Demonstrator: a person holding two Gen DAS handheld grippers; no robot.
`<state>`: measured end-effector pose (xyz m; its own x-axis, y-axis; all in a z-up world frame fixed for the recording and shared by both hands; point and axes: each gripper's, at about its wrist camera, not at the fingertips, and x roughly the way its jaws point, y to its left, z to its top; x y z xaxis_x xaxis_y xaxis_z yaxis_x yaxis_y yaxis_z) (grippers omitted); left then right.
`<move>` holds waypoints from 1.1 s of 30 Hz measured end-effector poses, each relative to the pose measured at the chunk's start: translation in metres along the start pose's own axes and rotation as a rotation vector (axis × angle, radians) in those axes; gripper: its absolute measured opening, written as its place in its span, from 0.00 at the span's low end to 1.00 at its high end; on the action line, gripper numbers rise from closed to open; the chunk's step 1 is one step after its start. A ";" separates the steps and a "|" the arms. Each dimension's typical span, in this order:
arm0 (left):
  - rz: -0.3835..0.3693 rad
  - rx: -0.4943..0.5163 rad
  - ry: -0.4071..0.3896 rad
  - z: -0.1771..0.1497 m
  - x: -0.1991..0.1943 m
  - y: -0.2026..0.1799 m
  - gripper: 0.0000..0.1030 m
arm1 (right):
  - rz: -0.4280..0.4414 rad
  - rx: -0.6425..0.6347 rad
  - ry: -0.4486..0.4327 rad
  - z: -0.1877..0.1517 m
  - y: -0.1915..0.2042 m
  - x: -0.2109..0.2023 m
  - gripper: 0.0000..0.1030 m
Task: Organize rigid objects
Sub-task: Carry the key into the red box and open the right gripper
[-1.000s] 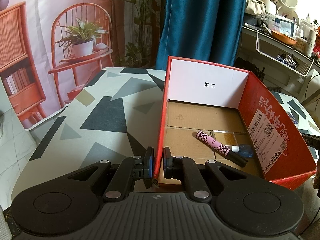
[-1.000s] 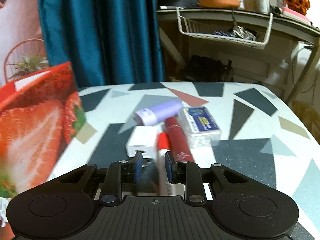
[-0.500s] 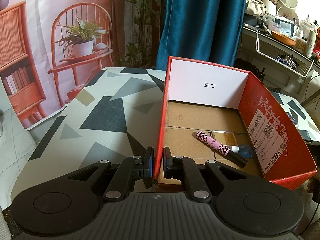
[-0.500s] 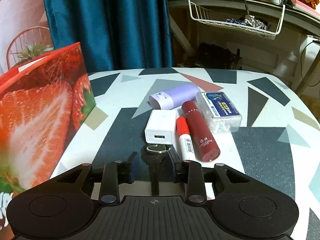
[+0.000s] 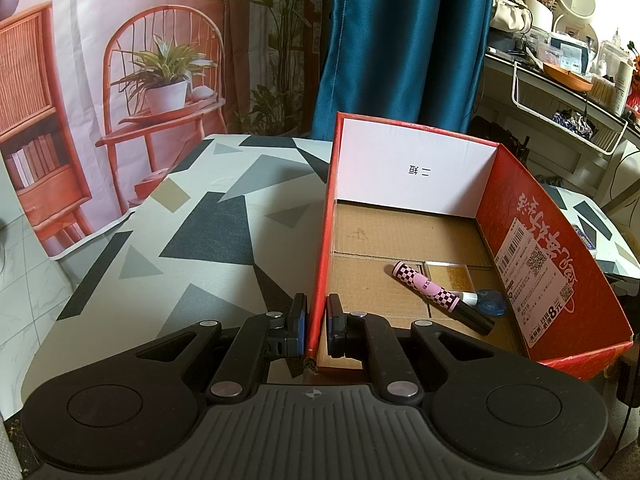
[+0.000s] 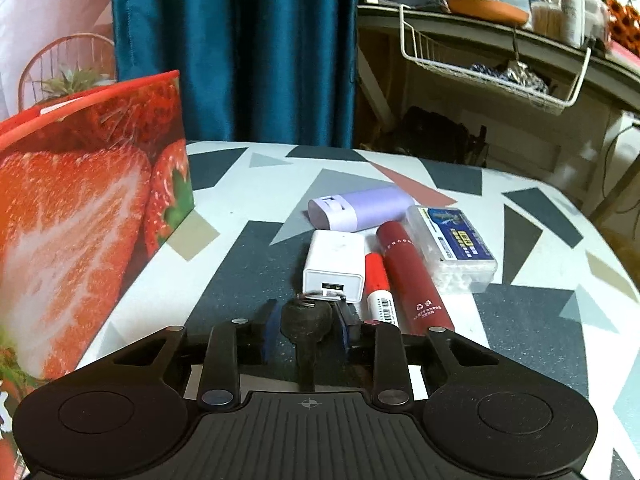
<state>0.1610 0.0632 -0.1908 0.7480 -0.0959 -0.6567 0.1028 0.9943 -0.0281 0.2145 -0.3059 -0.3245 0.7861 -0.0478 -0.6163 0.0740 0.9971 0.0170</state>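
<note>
**Right hand-held gripper closing on a black key**

A second ago my right hand-held gripper [image 6: 306, 330] framed the red marker [image 6: 379, 290]; now it has shifted and its jaws are closing around a black key [image 6: 306, 320] on the table [image 6: 540, 308], pads not clearly pressing yet. My left hand-held gripper [image 5: 316, 330] has not moved, clamped on the red box [image 5: 520, 216] wall.

Risk: the key ring touches the white charger [image 6: 334, 266] and could drag it.

Waiting outside: one key, one charger, one marker, one red tube [image 6: 412, 278], one lilac case [image 6: 360, 208], one clear box [image 6: 456, 248]. In the box: three items.

Box [image 6: 80, 208] walls off the left; table [image 6: 532, 312] right of clutter lies open.
</note>
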 end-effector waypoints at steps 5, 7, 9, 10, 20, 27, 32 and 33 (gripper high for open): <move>0.000 0.000 0.000 0.000 0.000 0.000 0.10 | 0.045 -0.025 -0.015 -0.004 0.003 -0.008 0.25; 0.000 0.000 0.000 0.000 0.000 0.000 0.10 | 0.048 -0.038 -0.043 -0.006 0.005 -0.013 0.25; 0.000 0.000 0.000 0.000 0.000 0.000 0.10 | 0.048 -0.056 -0.066 -0.007 0.008 -0.016 0.25; 0.000 0.000 0.000 0.000 0.000 0.000 0.10 | 0.048 -0.064 -0.076 -0.007 0.010 -0.018 0.25; -0.001 -0.001 0.000 0.000 0.000 0.000 0.10 | 0.045 -0.100 -0.107 -0.008 0.015 -0.025 0.25; -0.001 -0.002 0.000 0.000 0.000 0.000 0.10 | 0.071 -0.063 -0.113 -0.006 0.006 -0.027 0.25; 0.001 -0.002 -0.001 0.000 0.000 -0.001 0.10 | 0.092 -0.057 -0.135 -0.002 0.006 -0.036 0.25; 0.001 -0.002 -0.001 0.000 0.000 -0.001 0.10 | 0.099 -0.055 -0.150 0.002 0.006 -0.040 0.25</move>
<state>0.1612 0.0618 -0.1907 0.7488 -0.0954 -0.6559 0.1008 0.9945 -0.0296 0.1845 -0.2979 -0.2983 0.8709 0.0470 -0.4892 -0.0393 0.9989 0.0261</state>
